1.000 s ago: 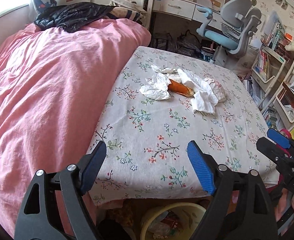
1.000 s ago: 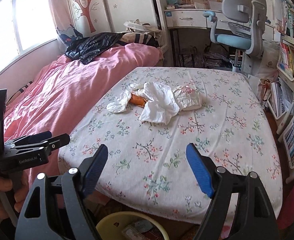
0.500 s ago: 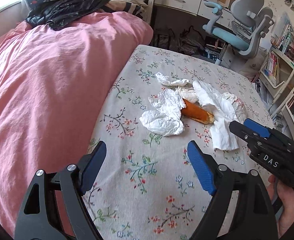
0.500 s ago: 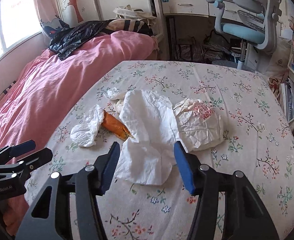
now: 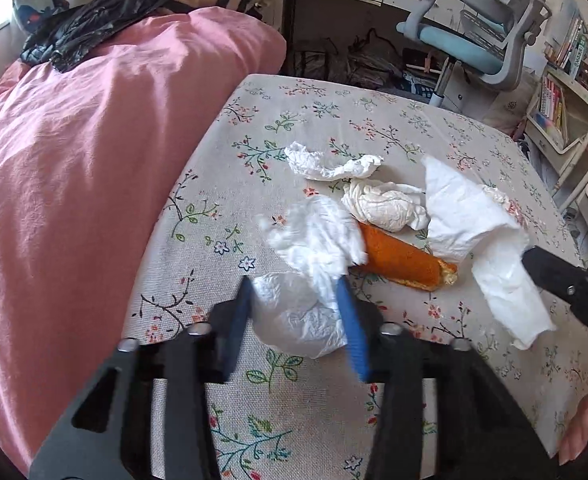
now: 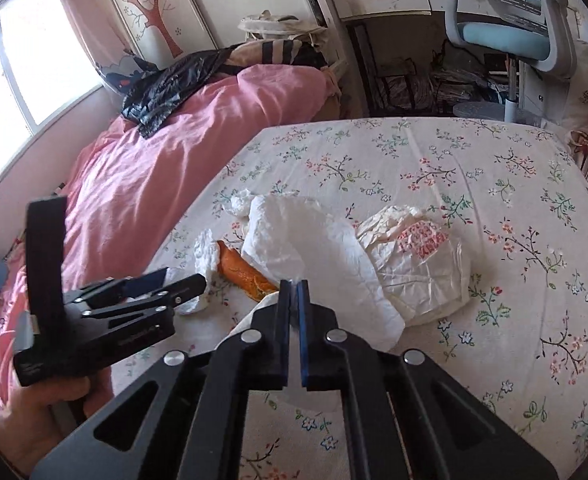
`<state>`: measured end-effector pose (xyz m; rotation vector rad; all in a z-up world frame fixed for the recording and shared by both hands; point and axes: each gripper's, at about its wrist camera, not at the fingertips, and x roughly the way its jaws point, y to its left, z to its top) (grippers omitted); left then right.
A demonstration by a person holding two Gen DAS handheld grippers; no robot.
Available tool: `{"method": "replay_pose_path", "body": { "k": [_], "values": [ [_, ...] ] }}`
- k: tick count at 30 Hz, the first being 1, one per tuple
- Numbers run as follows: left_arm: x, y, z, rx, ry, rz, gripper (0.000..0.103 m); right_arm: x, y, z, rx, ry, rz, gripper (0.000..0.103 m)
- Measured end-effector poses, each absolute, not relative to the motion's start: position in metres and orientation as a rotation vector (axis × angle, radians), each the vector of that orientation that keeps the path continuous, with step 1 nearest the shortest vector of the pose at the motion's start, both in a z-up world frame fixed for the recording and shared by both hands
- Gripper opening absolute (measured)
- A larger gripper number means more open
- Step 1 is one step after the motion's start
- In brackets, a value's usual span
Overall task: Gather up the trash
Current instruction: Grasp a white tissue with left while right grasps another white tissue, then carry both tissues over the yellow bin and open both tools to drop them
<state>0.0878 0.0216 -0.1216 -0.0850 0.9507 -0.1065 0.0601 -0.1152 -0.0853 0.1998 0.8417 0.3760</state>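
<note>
1. Between the blue pads of the left hand-held gripper [image 5: 295, 312] sits a crumpled white tissue wad [image 5: 297, 316], lying on the floral table [image 5: 333, 412]; the jaws, wide apart and short of the pile half a second ago, have narrowed around the wad and now touch or nearly touch its sides.
2. Ahead of that gripper and slightly to its right lies the orange food scrap [image 5: 403, 258], partly covered by another loose tissue [image 5: 317, 236] draped toward the wad.
3. At the right hand-held gripper [image 6: 292, 292], the pads are pressed together on the near edge of the large white paper sheet [image 6: 294, 240], where half a second ago they were spread in front of it.
4. Just right of that pinch rests a crumpled wrapper with red print [image 6: 417, 260], untouched.
5. Beyond the orange scrap, farther from the left gripper, two more twisted tissues [image 5: 377, 204] stay on the cloth.
6. Both grasps look newly made, so the task is likely moving from reaching to lifting the first two pieces; several pieces remain to collect.
7. Left of the table lies the pink bed quilt [image 5: 74, 160].
</note>
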Motion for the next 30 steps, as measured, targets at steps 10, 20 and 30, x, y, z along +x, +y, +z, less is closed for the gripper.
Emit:
{"method": "replay_pose_path", "body": {
  "k": [10, 20, 30],
  "values": [
    [0.041, 0.056, -0.094, -0.245, 0.907, -0.141, 0.009, -0.010, -0.151, -0.061, 0.241, 0.913, 0.397, 0.004],
    [0.001, 0.055, -0.086, -0.292, 0.911, -0.157, 0.009, -0.003, -0.174, -0.101, 0.270, 1.039, 0.261, 0.049],
    [0.005, 0.044, -0.094, -0.248, 0.942, -0.163, 0.009, 0.010, -0.159, -0.112, 0.187, 1.030, 0.243, 0.068]
  ]
}}
